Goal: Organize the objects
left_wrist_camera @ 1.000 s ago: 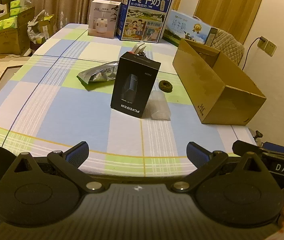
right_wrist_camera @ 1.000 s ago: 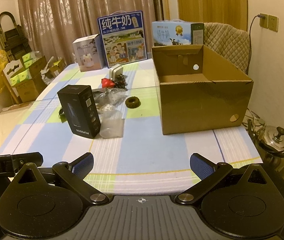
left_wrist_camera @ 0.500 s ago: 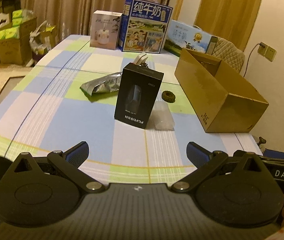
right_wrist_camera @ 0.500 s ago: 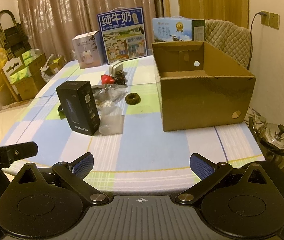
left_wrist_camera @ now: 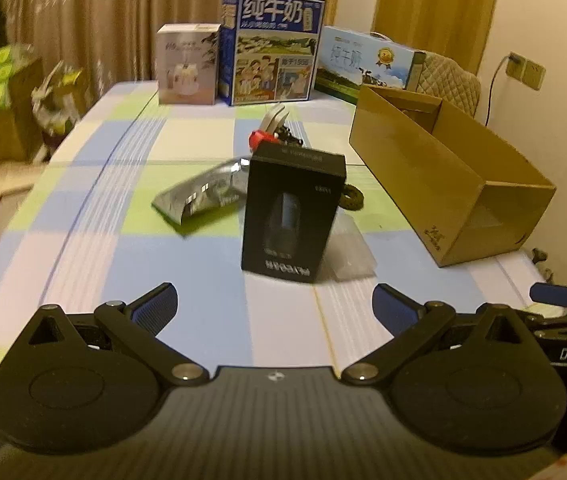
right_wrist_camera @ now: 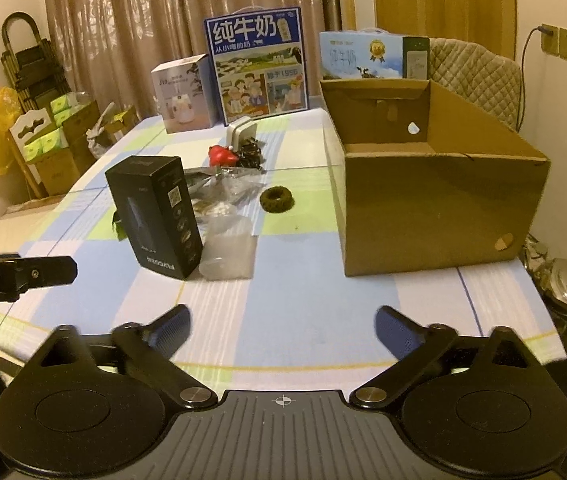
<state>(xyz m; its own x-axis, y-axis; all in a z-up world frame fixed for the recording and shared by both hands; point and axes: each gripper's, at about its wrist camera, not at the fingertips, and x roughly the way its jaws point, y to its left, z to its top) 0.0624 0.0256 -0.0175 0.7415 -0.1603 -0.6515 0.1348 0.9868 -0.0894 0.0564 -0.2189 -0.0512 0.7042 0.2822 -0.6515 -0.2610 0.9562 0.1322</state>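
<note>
Both claws are held wide open and empty above the near edge of the checked blue, green and white worktop (right_wrist_camera: 303, 280); the left claw (left_wrist_camera: 274, 309) and the right claw (right_wrist_camera: 283, 330) grip nothing. The upright black rectangular product box (left_wrist_camera: 292, 212) is seen at 12 o'clock from the left claw, with a clear plastic container (right_wrist_camera: 229, 254) touching it. The open brown cardboard box (right_wrist_camera: 435, 200) is placed at 1 o'clock from the right claw. A small dark ring (right_wrist_camera: 277, 199) lies between them.
</note>
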